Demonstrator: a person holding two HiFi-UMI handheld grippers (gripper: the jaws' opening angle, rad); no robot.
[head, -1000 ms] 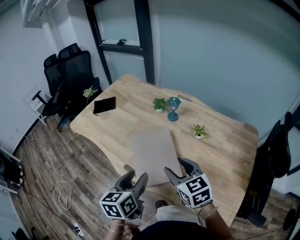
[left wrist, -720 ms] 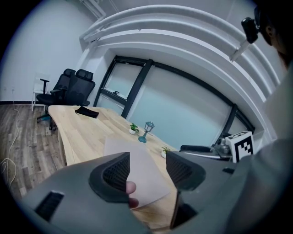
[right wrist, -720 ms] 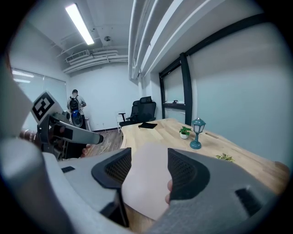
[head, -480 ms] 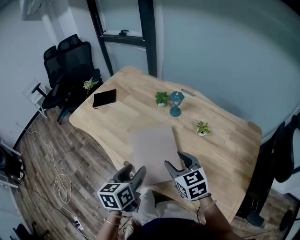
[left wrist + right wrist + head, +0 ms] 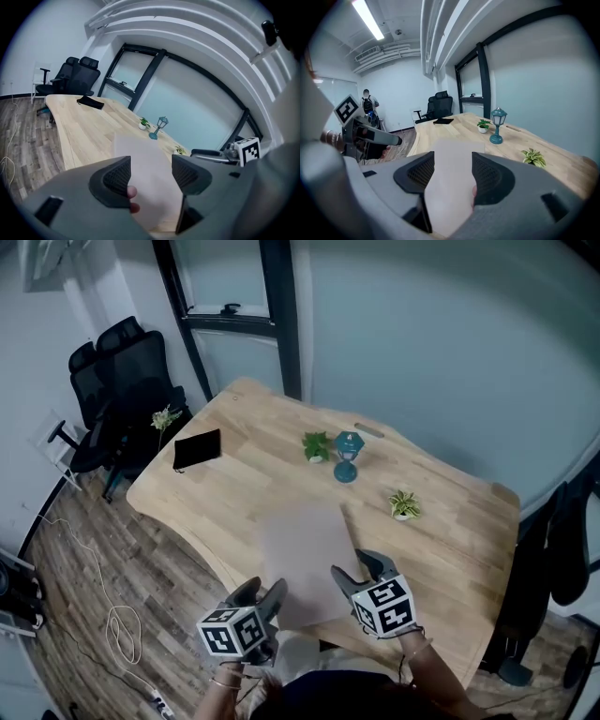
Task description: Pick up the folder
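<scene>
Pale grey folder (image 5: 305,554), flat, rectangular, plain

Head view sits high above the near edge of the light wooden table (image 5: 450,521) and tilts steeply down, so it gets the whole top plus the floor and far wall. Left gripper view rides low at the near left, right up on the pale beige flat folder (image 5: 145,161), facing across to the far side. Right gripper view is just as low and close at the near right, angled far left toward the black office chairs (image 5: 440,104). All three share the folder, the teal lantern-shaped lamp (image 5: 347,457), the tabletop and the chairs.
</scene>
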